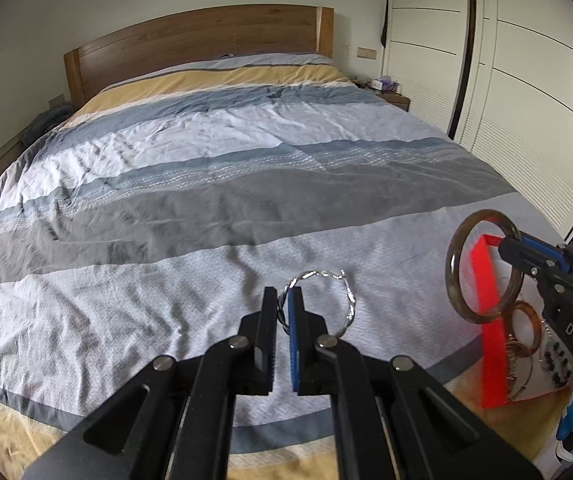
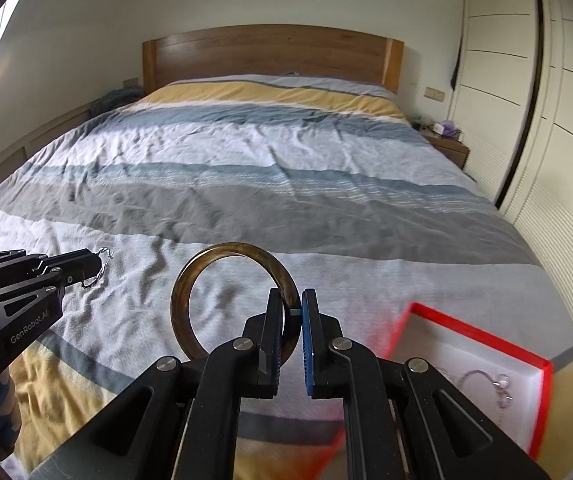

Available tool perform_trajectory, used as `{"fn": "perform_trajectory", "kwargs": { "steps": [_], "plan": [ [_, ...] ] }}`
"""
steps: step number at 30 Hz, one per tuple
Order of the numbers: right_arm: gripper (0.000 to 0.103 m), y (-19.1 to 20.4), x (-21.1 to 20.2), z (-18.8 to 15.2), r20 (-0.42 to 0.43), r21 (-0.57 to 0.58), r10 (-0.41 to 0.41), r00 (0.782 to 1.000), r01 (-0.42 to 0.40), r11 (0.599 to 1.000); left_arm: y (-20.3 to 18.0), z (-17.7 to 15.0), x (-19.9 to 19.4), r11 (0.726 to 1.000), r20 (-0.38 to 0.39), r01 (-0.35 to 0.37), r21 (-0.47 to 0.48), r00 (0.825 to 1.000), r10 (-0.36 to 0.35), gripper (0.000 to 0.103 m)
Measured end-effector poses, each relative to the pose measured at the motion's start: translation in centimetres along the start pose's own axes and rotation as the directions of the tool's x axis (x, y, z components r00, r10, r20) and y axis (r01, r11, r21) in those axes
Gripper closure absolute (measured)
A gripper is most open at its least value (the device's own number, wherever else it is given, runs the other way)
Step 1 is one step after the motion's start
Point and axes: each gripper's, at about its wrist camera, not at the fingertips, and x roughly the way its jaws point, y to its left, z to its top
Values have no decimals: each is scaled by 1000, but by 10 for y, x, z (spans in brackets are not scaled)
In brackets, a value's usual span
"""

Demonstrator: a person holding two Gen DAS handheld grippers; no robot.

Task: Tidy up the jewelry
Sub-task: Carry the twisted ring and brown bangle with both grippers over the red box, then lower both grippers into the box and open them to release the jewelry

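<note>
My left gripper (image 1: 285, 300) is shut on a twisted silver bangle (image 1: 348, 300) that it holds just over the striped bedspread; it also shows in the right wrist view (image 2: 98, 264), with the silver bangle (image 2: 102, 266) at its tips. My right gripper (image 2: 292, 312) is shut on a brown translucent bangle (image 2: 190, 280) and holds it upright in the air. In the left wrist view the right gripper (image 1: 512, 242) holds that bangle (image 1: 452, 272) above a red-rimmed box (image 1: 490, 332). The box (image 2: 482, 334) has a white lining and holds amber rings (image 1: 526, 324) and a beaded chain (image 2: 500, 384).
The bed (image 2: 286, 200) with a striped cover fills both views, wooden headboard (image 2: 270, 56) at the far end. White wardrobe doors (image 2: 558, 120) run along the right. A nightstand (image 2: 448, 148) with small items stands at the far right corner.
</note>
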Motion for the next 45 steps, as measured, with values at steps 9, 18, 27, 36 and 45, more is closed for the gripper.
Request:
{"fn": "perform_trajectory", "kwargs": {
  "steps": [9,18,27,36,45],
  "plan": [
    [94,-98,-42,-25,-11,61,-152,988,152,987,-99,12,-4,984,-9,165,61,986,-165,99],
    [94,-171,-40,-61,-85,116,-234,969,243,963,-194,7,22,940,-88,315,127,948,-306,98],
    [94,-198,-3,-86,-166,143,-245,955,269,953,-240,1,71,928,-161,336,160,937,-311,98],
    [94,-207,26,-91,-220,94,-243,945,269,959,-244,-12,101,923,-231,351,156,922,-312,98],
    [94,-205,35,-89,-264,40,-266,927,286,957,-242,-9,105,912,-259,393,115,899,-354,96]
  ]
}}
